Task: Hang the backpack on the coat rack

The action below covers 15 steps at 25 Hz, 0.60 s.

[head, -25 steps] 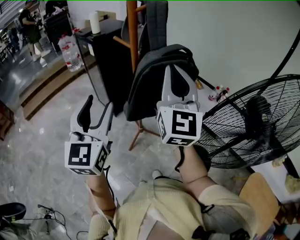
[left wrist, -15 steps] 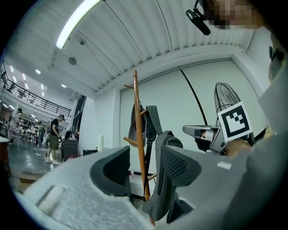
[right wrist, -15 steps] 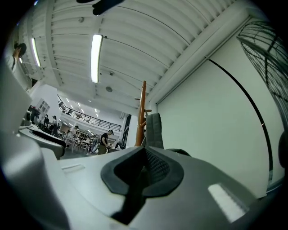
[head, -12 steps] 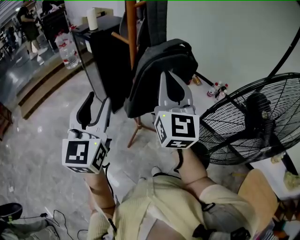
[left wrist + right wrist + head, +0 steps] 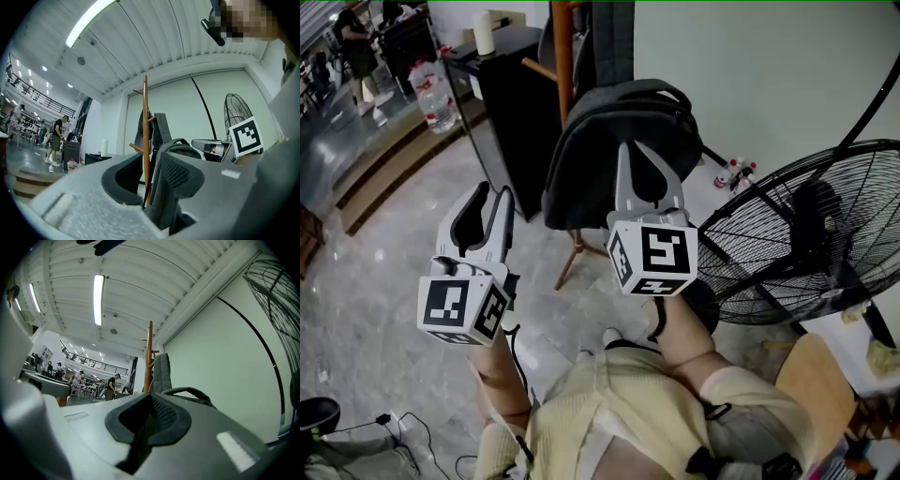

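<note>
A dark grey backpack (image 5: 609, 122) hangs on the wooden coat rack (image 5: 563, 56), its top handle (image 5: 187, 391) standing up. My right gripper (image 5: 630, 146) points at the backpack's lower front, jaws shut with nothing seen between them; I cannot tell if the tips touch the fabric. To the left, my left gripper (image 5: 491, 193) hovers over the floor, apart from the backpack. Its jaws have just been closing and still show a narrow empty gap. The left gripper view looks through that gap (image 5: 149, 159) at the rack pole (image 5: 145, 117) and the backpack (image 5: 182, 148).
A large standing fan (image 5: 806, 244) is at the right. A black cabinet (image 5: 511, 103) stands left of the rack, with a water bottle (image 5: 431, 94) and steps (image 5: 384, 169) beyond. Small bottles (image 5: 733, 173) sit by the wall. A wooden seat (image 5: 820, 394) is near my right elbow.
The left gripper's jaws have narrowed from wide to a slim gap. The right gripper has sunk slightly in front of the backpack. The backpack stays on the rack.
</note>
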Each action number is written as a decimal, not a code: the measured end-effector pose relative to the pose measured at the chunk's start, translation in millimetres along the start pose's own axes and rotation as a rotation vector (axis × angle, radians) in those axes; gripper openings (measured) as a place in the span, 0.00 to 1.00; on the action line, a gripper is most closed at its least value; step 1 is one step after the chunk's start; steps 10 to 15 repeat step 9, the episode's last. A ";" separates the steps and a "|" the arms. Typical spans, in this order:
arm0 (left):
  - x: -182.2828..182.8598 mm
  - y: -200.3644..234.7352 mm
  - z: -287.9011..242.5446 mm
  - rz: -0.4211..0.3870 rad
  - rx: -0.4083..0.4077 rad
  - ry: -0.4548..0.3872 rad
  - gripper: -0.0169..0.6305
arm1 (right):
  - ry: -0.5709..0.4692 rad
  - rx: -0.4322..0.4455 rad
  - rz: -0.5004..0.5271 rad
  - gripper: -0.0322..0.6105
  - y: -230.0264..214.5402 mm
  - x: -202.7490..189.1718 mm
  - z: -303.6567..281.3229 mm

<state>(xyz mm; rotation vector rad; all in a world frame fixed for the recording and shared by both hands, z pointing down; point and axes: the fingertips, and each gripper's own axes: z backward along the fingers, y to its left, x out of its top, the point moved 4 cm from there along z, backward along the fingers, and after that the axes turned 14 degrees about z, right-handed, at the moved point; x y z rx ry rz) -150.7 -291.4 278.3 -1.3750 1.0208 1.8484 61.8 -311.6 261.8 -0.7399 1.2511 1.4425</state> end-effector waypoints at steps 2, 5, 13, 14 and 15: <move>-2.2 -1.0 1.4 0.002 0.001 0.004 0.19 | 0.003 0.004 -0.001 0.05 0.9 -0.9 2.6; -4.2 -0.7 1.3 0.003 -0.002 0.008 0.18 | 0.006 0.008 -0.003 0.05 2.7 -2.6 3.5; -3.5 -0.9 -0.7 0.012 -0.005 0.013 0.16 | 0.013 0.013 0.002 0.05 3.2 -3.5 1.7; -3.5 -0.9 -0.7 0.012 -0.005 0.013 0.16 | 0.013 0.013 0.002 0.05 3.2 -3.5 1.7; -3.5 -0.9 -0.7 0.012 -0.005 0.013 0.16 | 0.013 0.013 0.002 0.05 3.2 -3.5 1.7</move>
